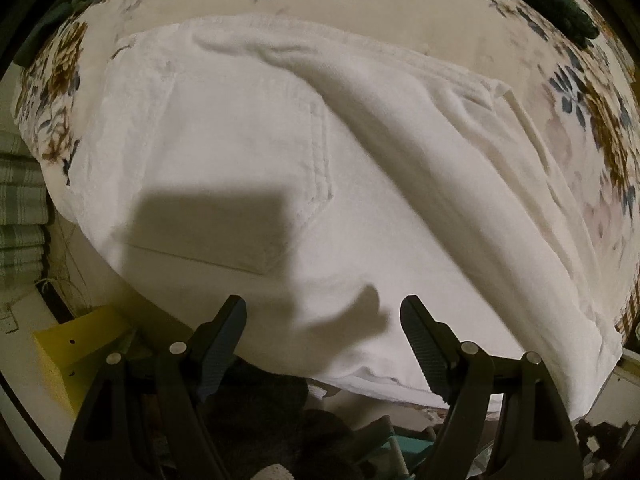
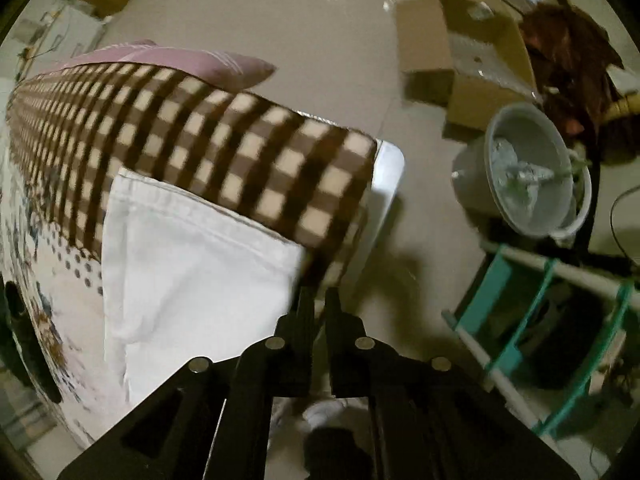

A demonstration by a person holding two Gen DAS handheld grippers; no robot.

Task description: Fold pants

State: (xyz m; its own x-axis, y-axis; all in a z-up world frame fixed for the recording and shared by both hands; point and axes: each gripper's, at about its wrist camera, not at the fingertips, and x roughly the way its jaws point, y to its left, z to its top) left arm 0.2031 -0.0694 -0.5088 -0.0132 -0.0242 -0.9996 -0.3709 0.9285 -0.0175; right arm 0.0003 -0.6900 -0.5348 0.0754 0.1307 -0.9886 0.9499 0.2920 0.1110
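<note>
White pants (image 1: 320, 168) lie spread on a floral bed cover (image 1: 360, 0), a back pocket showing at the left and a long fold running diagonally to the right. My left gripper (image 1: 323, 312) is open, just above the pants' near edge, holding nothing. In the right wrist view a pant leg end (image 2: 192, 264) lies on the bed beside a brown checked blanket (image 2: 200, 136). My right gripper (image 2: 319, 300) is nearly shut, its fingers just past the leg's right corner near the bed's edge; nothing shows between them.
A pink pillow (image 2: 192, 62) lies behind the checked blanket. On the floor are a cardboard box (image 2: 464, 60), a grey bucket (image 2: 528, 172) and a teal-and-white rack (image 2: 540, 320). A yellow box (image 1: 76, 348) and striped folded cloth (image 1: 20, 216) sit left of the bed.
</note>
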